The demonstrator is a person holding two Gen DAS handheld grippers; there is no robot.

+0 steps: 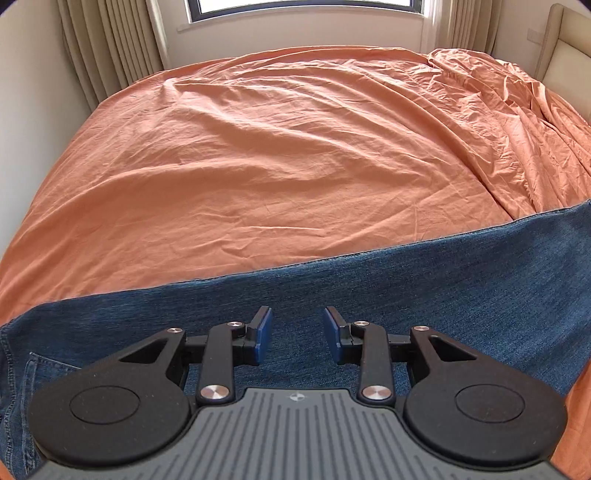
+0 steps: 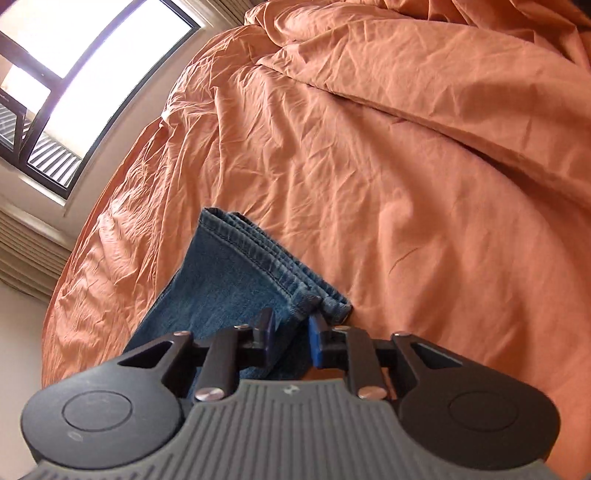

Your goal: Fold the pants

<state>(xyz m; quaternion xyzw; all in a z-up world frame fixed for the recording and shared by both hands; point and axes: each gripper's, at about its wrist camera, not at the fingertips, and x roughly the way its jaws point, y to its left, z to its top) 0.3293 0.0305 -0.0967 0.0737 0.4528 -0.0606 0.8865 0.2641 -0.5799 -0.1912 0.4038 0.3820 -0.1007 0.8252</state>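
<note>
Blue jeans [image 1: 406,288] lie flat across the near part of a bed with an orange sheet [image 1: 277,166]. A pocket seam shows at the lower left. My left gripper [image 1: 297,330] hovers just over the denim with its blue pads apart and nothing between them. In the right wrist view the stacked leg hems of the jeans [image 2: 258,258] rest on the sheet [image 2: 424,203]. My right gripper [image 2: 291,328] is at the near corner of the hems, and denim fills the gap between its pads, gripped.
Rumpled orange bedding [image 1: 517,96] is bunched at the far right of the bed. A window [image 1: 303,7] and beige curtains [image 1: 96,51] stand behind the bed. A padded beige panel [image 1: 565,55] is at the right. The window [image 2: 74,74] also shows in the right wrist view.
</note>
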